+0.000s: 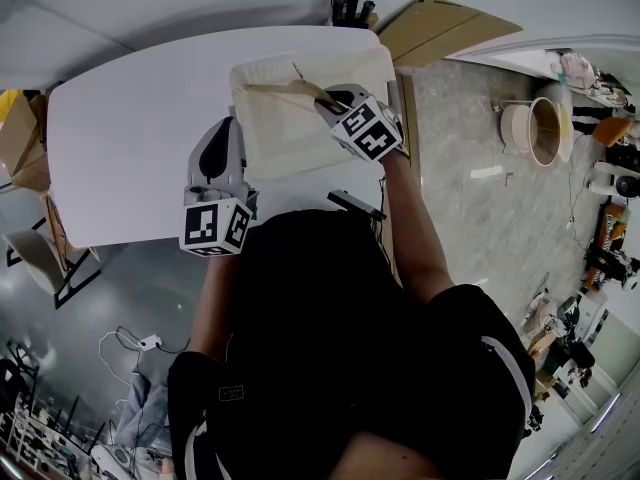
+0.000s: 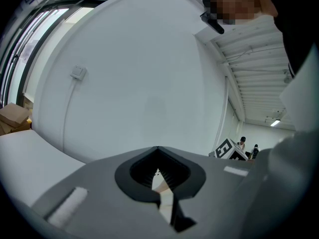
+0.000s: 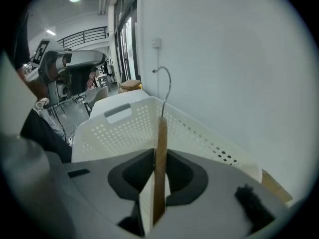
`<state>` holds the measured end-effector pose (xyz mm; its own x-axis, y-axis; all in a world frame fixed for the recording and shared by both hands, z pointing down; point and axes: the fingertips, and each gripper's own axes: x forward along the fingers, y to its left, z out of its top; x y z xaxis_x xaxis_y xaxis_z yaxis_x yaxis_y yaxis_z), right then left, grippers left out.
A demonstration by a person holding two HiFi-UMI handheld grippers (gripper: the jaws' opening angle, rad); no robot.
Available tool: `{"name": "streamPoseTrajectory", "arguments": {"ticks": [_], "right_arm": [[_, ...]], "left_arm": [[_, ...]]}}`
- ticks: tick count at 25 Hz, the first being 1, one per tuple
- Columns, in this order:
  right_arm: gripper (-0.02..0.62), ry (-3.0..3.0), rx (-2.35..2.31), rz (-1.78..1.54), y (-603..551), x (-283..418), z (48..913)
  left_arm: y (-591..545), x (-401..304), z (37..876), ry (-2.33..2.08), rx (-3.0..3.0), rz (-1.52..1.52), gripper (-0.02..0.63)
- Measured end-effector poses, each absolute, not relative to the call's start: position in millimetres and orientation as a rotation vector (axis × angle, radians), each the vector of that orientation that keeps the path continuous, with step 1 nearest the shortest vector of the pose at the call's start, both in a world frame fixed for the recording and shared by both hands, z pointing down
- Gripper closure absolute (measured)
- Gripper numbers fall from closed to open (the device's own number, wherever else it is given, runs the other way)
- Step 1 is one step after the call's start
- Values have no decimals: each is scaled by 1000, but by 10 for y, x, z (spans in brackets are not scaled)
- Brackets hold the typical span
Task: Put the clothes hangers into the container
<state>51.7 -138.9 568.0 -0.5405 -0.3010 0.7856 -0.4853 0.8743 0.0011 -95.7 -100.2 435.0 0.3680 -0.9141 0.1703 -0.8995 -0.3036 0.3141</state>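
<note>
The pads of your right gripper (image 3: 159,156) were pinching the wooden hanger (image 3: 162,133) edge-on. The flat wood stood upright between them, and its metal hook (image 3: 167,81) curled above, near the centre of the right gripper view. Just behind the hanger sat the white perforated container (image 3: 124,128), its handle slot (image 3: 118,112) at centre left of that view. In the head view you held that gripper at upper centre of the frame, over the container's open top. The hanger's wooden arm reached left across the inside. Whether it touched the container could not be told.

The pads of your left gripper (image 2: 158,178) were drawn close together with nothing between them, only a thin sliver of light showing. In the head view that gripper lay left of centre, over the white table (image 1: 130,138), just beside the container's left wall, with its marker cube (image 1: 215,226) toward you. The container stood on the table's right part, near the frame's upper edge.
</note>
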Motion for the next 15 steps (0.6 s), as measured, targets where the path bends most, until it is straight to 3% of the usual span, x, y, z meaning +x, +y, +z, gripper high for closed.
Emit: {"name": "streamPoseTrajectory", "arguments": {"ticks": [15], "right_arm": [[508,-2159,614,300,-1526,626,5724]], "left_arm": [[-1019,-914,4365,-1585,2271,-52,603]]}}
